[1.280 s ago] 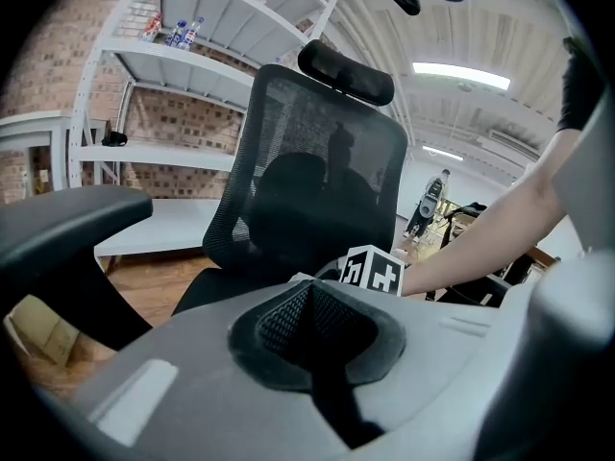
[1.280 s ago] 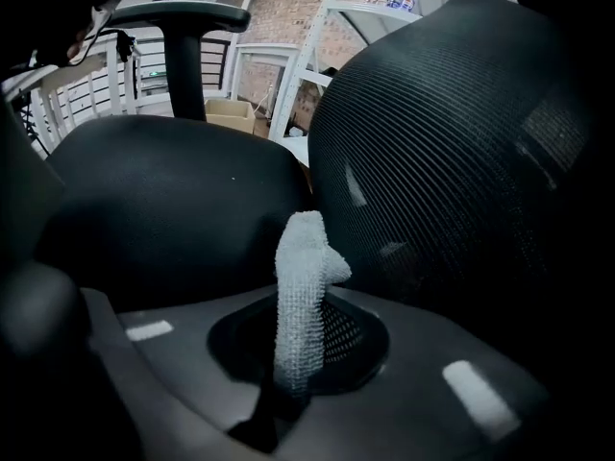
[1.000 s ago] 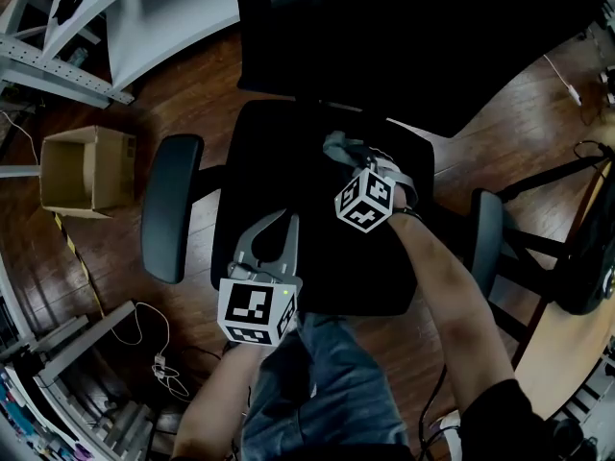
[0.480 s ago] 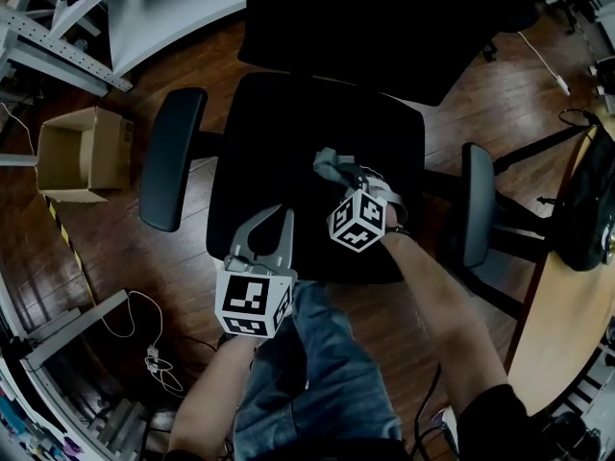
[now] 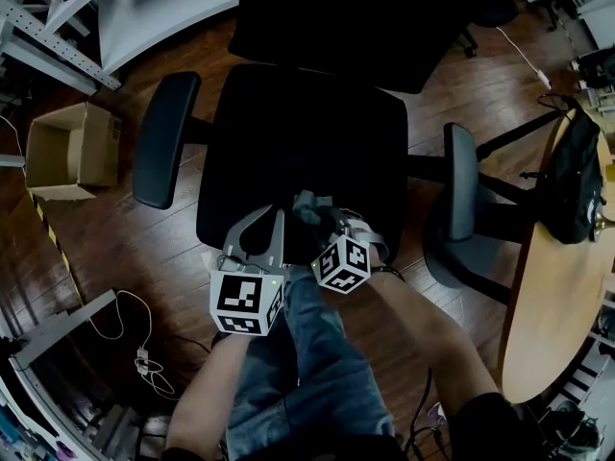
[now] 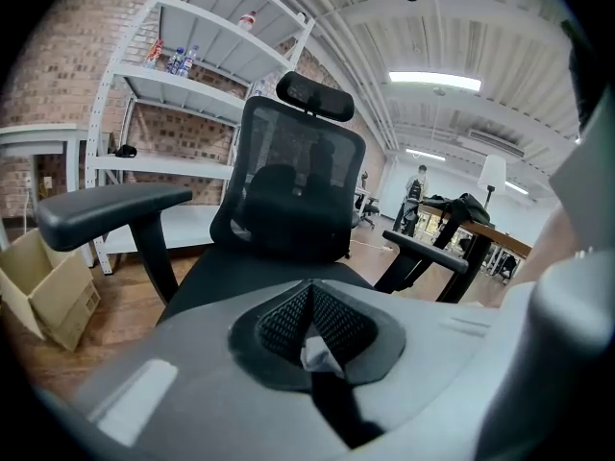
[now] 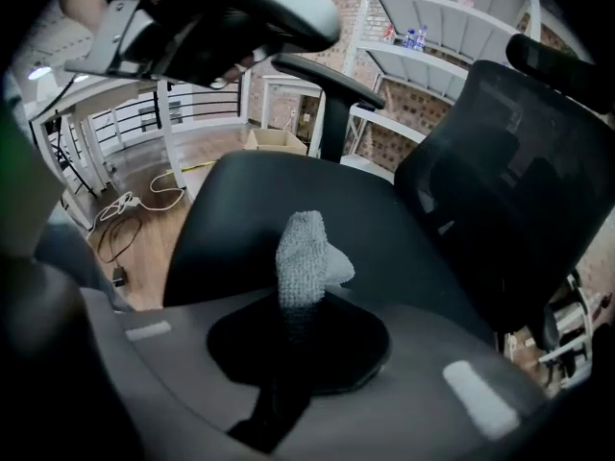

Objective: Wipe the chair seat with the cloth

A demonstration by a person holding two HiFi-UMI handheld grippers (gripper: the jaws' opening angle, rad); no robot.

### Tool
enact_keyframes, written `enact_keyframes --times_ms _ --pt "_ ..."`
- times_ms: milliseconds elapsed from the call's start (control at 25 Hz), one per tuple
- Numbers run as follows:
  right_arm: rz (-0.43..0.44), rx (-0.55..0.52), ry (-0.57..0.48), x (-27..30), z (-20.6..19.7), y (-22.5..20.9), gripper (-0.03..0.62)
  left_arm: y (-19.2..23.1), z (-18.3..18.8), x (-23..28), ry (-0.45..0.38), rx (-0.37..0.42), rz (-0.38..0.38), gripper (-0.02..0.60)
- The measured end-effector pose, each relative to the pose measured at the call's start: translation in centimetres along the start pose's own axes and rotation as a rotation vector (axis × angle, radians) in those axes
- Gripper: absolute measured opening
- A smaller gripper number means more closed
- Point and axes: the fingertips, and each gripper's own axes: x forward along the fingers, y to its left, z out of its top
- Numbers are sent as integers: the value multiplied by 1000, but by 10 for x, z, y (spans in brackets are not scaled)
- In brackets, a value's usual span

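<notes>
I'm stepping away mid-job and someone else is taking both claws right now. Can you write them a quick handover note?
Right claw: shut on the grey cloth, which sticks out ahead of it over the front part of the chair seat.
Left claw: shut, not on the cloth. A small pale scrap shows inside it; I can't tell what it is. It hovers over the seat's front left, close beside the right claw.
Done: can't be judged, as the dark seat shows no wiped trace.
Left: probably sweep the cloth across the whole seat, back and sides included.
</notes>
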Motion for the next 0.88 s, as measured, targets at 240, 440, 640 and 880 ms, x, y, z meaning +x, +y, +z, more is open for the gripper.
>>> enact_keyframes --times_ms 240,440,640,880 --pt "70 27 -14 -16 -2 59 17 -3 -5 0 -16 -28 -14 3" --pt "123 22 -21 -25 -1 89 17 -3 -12 -1 -10 -31 -20 3" --pt "134 17 -21 -31 -3 97 17 -2 -11 -3 -9 -25 -24 3" --pt "78 -4 -98 -48 18 55 17 -1 -8 -3 -11 -30 -19 3"
